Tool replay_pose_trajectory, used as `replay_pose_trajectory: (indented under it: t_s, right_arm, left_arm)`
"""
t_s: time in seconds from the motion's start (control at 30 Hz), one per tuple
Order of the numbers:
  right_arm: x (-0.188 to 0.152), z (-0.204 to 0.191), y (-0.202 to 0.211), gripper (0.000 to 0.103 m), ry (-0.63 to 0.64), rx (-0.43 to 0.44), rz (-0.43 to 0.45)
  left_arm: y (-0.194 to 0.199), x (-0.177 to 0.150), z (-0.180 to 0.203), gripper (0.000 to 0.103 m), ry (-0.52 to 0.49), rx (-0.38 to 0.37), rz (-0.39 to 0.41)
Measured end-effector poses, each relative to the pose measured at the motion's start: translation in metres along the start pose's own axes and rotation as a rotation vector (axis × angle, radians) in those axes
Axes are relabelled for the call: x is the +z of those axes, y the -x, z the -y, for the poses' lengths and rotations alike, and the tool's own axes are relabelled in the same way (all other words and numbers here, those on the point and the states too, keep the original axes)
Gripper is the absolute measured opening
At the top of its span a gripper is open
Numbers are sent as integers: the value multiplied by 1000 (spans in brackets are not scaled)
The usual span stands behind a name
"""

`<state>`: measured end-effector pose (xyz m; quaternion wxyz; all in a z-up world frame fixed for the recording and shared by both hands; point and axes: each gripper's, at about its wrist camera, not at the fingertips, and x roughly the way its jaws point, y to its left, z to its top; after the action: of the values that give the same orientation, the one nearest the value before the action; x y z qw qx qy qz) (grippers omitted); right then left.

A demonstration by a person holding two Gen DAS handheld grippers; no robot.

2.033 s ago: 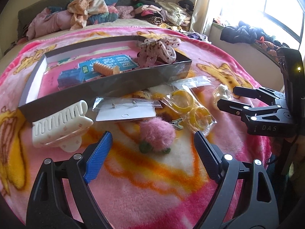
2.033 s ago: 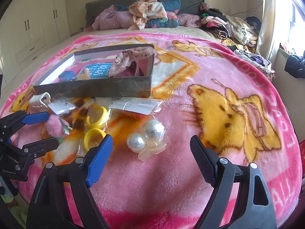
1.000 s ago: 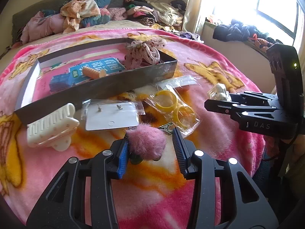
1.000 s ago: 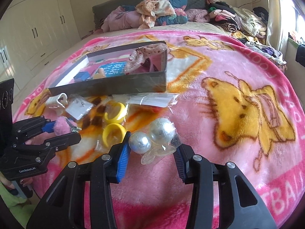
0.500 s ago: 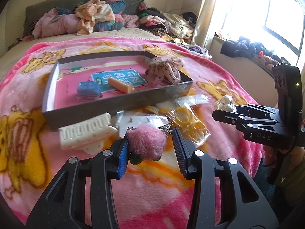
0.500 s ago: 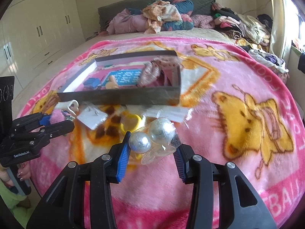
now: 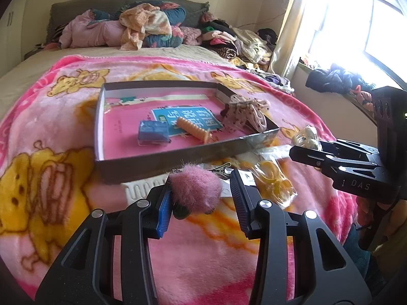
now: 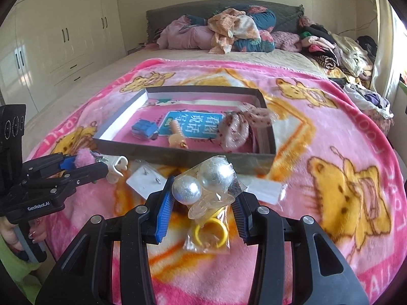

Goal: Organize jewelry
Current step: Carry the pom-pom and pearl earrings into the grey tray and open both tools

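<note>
My left gripper [image 7: 201, 198] is shut on a fluffy pink pom-pom hair clip [image 7: 195, 186] and holds it above the blanket, just before the near wall of a shallow grey box [image 7: 165, 161]. My right gripper [image 8: 202, 203] is shut on a clear bag with two large pearl balls [image 8: 203, 180], lifted before the same box [image 8: 183, 156]. The box holds a blue packet [image 7: 154, 132], an orange spiral piece [image 7: 194, 128] and a dotted scrunchie [image 7: 248, 111]. Each gripper shows in the other's view: the right one [image 7: 305, 147] at right, the left one [image 8: 84, 165] at left.
On the pink bear blanket [image 8: 343, 178] lie a white claw clip [image 8: 117, 169], an earring card in plastic [image 8: 150, 180], bagged yellow rings [image 8: 211, 231] and a flat clear packet [image 8: 264, 188]. Piled clothes [image 8: 229, 30] sit at the bed's head. A wardrobe [image 8: 51, 38] stands left.
Both grippers closed on their items, the left on the pom-pom clip and the right on the pearl bag, lifted them off the blanket and carried them up toward the box.
</note>
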<state>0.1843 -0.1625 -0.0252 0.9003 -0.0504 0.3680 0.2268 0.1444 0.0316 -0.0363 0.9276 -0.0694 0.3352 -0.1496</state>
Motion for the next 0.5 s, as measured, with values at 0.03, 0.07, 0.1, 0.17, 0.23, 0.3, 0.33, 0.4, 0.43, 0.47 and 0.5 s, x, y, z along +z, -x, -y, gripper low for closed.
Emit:
replay_pose_trajectory:
  t_s: [0.03,0.07,0.1,0.17,0.23,0.3,0.33,0.4,0.43,0.47,0.5]
  right_arm:
    - [2,-2,-1,40,3,2,0]
    - [4,-2,-2,40,6,3,1]
    - [7,-4,-3,40,9,5,3]
    - [12,-6,-5,40,13,4,6]
    - [16,-7,-7,40,15,7,11]
    - [20,-9,-8,40,16,6,16]
    - [22,-9,-9,40,16,7,19]
    - [26,-9,-10,40,15,6,28]
    - [29,-9,-11,40,14,5,33]
    - [30,-9,-11,40,14,3,35]
    - [32,-9,-12,40,14,-1,38]
  left_arm:
    - [1,1,-2,33,2,3,3]
    - [1,2,-4,33,4,4,5]
    - [2,3,-6,33,6,6,7]
    - [2,5,-9,33,9,11,11]
    - [2,8,-12,33,15,14,16]
    - [2,11,-16,34,20,19,23]
    - [3,13,-18,34,22,20,27]
    - [2,15,-19,34,27,18,38]
    - [2,17,-20,34,26,18,45]
    - [2,19,-21,34,24,22,48]
    - [1,21,-22,34,24,24,49]
